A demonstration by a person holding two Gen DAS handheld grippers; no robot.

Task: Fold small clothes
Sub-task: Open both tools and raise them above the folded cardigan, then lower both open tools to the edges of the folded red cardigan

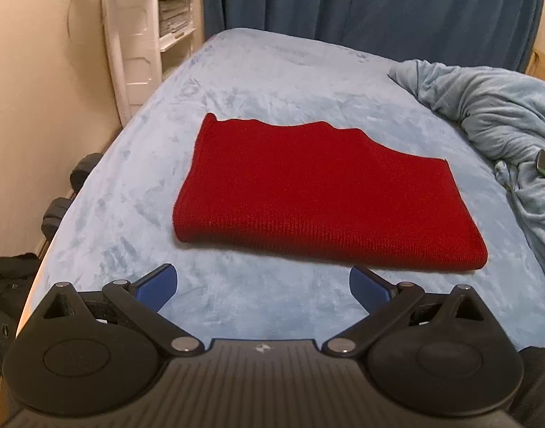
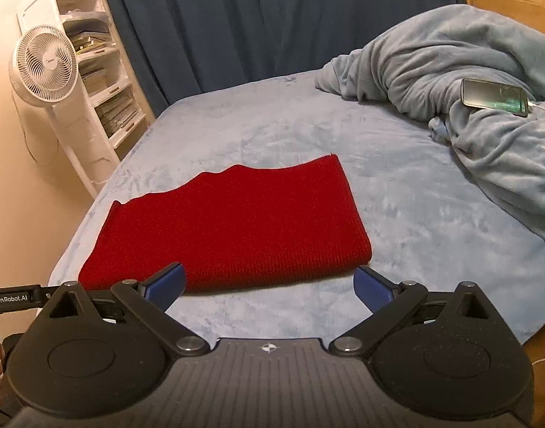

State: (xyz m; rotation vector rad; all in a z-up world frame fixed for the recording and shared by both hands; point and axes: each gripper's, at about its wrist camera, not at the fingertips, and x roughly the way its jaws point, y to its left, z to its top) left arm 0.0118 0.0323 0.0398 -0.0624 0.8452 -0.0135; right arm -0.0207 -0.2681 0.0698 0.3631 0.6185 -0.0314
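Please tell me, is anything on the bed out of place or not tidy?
The red knit garment lies folded flat, though its far edge is wavy. The odd item is a phone with a cable, resting on the crumpled blue blanket at the right. Both grippers, left and right, are open and empty.

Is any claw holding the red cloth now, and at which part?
No. Both the left claw and the right claw are open and empty; the folded red cloth lies free on the bed.
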